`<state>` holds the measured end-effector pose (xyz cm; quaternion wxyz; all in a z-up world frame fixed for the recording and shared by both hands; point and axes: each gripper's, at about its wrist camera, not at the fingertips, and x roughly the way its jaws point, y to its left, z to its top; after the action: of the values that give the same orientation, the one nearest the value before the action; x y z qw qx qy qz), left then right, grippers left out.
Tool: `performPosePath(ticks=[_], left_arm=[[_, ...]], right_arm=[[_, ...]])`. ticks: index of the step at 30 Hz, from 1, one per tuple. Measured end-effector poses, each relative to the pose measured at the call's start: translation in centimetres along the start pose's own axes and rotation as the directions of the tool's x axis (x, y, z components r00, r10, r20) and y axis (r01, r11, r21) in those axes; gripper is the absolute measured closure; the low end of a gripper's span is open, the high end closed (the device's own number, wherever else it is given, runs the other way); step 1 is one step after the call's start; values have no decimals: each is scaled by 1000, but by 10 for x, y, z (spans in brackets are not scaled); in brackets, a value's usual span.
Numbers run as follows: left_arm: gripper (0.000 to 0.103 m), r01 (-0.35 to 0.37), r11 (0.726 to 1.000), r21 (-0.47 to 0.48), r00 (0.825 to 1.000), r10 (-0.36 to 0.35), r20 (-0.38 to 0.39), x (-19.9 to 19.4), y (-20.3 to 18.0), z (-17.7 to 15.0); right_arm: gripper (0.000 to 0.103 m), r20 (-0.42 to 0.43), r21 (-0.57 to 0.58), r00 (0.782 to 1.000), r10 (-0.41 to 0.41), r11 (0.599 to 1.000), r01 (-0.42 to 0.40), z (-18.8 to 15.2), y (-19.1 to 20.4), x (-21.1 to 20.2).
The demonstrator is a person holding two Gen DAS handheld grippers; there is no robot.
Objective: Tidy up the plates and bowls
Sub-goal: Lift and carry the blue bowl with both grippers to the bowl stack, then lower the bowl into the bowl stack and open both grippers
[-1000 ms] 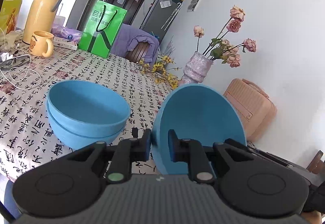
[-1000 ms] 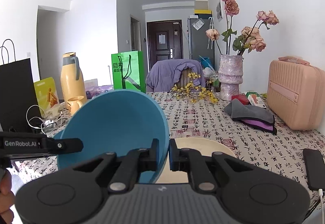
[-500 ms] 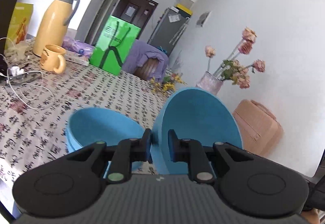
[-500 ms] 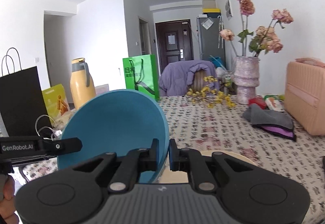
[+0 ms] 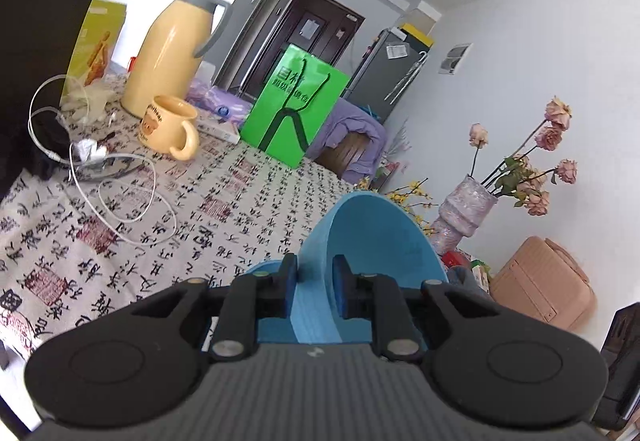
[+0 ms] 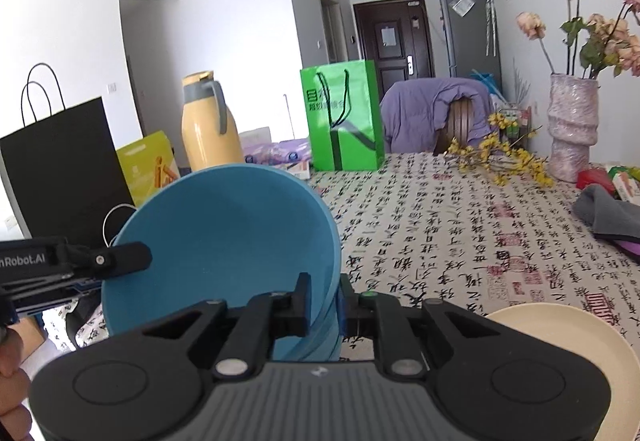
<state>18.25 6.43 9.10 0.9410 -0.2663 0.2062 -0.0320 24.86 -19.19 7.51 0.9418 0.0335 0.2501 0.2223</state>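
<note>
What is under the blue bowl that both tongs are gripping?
In the left wrist view, the rim of another blue bowl peeks out beside the tilted blue plastic bowl, over the calligraphy-print tablecloth. The left tongs cover the rest, so contact cannot be told.

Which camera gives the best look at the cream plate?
The right wrist view: the cream plate lies on the tablecloth at lower right, though partly hidden by the tool body and cut by the frame edge. The left wrist view shows none of it.
</note>
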Motion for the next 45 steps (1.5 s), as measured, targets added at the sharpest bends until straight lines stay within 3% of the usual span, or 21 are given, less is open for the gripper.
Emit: performPosePath(ticks=[6, 7, 9, 10, 14, 20, 26, 32, 36, 45], left_arm=[[80, -6, 1000, -25, 999, 6, -32, 12, 11, -5], [77, -6, 999, -33, 1000, 5, -31, 12, 13, -5], [60, -14, 999, -36, 1000, 13, -24, 13, 14, -6], [60, -25, 999, -24, 1000, 25, -13, 12, 13, -6], [53, -42, 999, 12, 999, 42, 2, 11, 11, -7], [49, -37, 999, 33, 999, 37, 1, 9, 9, -6], [37, -27, 997, 79, 1000, 28, -13, 4, 2, -9], [23, -31, 983, 183, 1000, 30, 6, -13, -8, -20], [12, -3, 974, 227, 1000, 6, -13, -25, -12, -32], [4, -2, 933, 361, 1000, -1, 7, -59, -22, -86]], right_arm=[[80, -45, -41, 999, -8, 999, 6, -8, 6, 19], [76, -53, -63, 999, -12, 998, 9, -10, 8, 22], [64, -44, -124, 999, -29, 992, 23, -14, 15, 24], [57, -26, -162, 999, -47, 986, 42, -17, 20, 23], [52, 20, -255, 996, -92, 962, 94, -21, 31, 20], [52, 8, -232, 998, -62, 971, 63, -20, 27, 16], [50, 10, -187, 999, -51, 981, 52, -19, 19, 8], [44, 35, -150, 998, -50, 987, 54, -23, 13, -12], [39, 76, -128, 996, -41, 990, 50, -36, 11, -34], [27, 144, -34, 984, -104, 993, 110, -87, -3, -91]])
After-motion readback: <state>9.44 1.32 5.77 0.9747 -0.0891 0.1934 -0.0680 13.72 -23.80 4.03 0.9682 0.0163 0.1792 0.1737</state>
